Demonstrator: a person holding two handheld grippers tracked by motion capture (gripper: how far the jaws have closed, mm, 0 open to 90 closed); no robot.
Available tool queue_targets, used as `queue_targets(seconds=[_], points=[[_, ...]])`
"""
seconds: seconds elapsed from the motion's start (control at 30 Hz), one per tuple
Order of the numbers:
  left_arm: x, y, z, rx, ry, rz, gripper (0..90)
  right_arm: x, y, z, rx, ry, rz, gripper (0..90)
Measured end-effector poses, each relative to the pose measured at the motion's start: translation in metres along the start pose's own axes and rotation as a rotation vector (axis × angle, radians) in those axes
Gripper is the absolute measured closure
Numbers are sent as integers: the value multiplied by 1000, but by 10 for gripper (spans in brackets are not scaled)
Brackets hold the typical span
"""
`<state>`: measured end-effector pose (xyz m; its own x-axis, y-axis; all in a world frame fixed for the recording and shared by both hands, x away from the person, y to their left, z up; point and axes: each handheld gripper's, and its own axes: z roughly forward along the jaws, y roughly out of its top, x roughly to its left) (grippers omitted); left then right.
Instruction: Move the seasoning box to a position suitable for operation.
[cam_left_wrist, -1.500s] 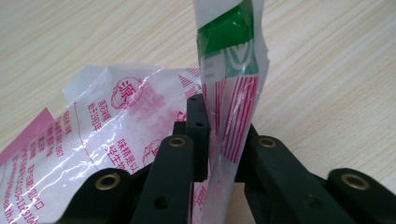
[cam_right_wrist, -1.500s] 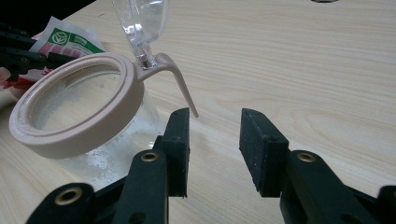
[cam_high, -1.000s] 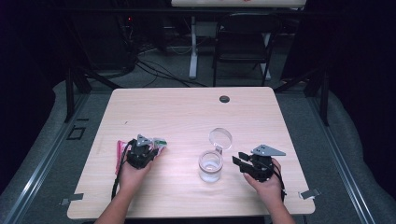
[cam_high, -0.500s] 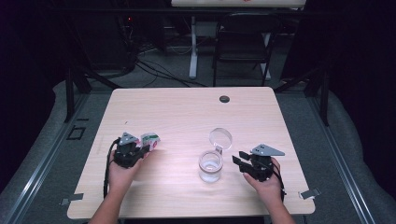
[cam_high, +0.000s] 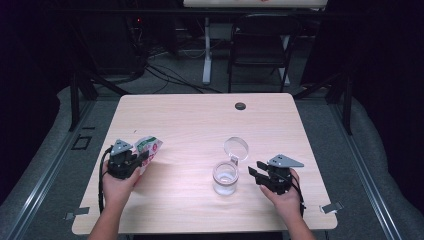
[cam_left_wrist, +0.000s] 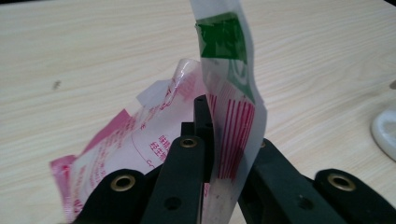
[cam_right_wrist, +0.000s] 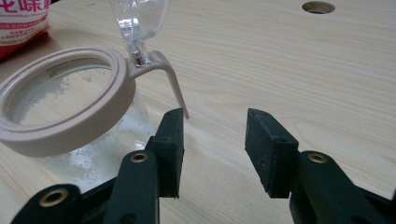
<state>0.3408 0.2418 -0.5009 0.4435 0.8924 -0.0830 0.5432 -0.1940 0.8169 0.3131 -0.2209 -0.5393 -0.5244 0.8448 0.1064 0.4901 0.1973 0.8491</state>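
While your left gripper (cam_high: 141, 161) sits near the left edge of the pale wooden table (cam_high: 200, 125), its black jaws are pressed together on a thin plastic packet printed in red, white and green (cam_left_wrist: 231, 107). In the left gripper view the packet's upper part curls up above the jaws, and a pink and clear part of it spreads out to their left.

Your right gripper (cam_right_wrist: 212, 140) rests on the table's right side, jaws parted with bare wood between them; they have just been opening and hold nothing. Just beside its left jaw stands a clear glass jar with a beige plastic rim (cam_right_wrist: 65, 112), white powdery residue clinging to the inside of the glass. The jar's clear hinged lid (cam_high: 236, 148) stands flipped back, and the beige tab under the hinge reaches down next to the tip of that jaw. From above, jar and packet are well apart.
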Motion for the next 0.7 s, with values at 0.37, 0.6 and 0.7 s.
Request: queue_targets(seconds=[0.37, 0.6, 0.7], points=[[14, 6, -24, -62, 60, -23, 900, 1, 0, 0, 0, -1, -3, 576], [21, 10, -36, -78, 129, -21, 900, 0, 0, 0, -1, -4, -2, 576], [24, 12, -38, -86, 140, -22, 900, 1, 0, 0, 0, 0, 2, 576]])
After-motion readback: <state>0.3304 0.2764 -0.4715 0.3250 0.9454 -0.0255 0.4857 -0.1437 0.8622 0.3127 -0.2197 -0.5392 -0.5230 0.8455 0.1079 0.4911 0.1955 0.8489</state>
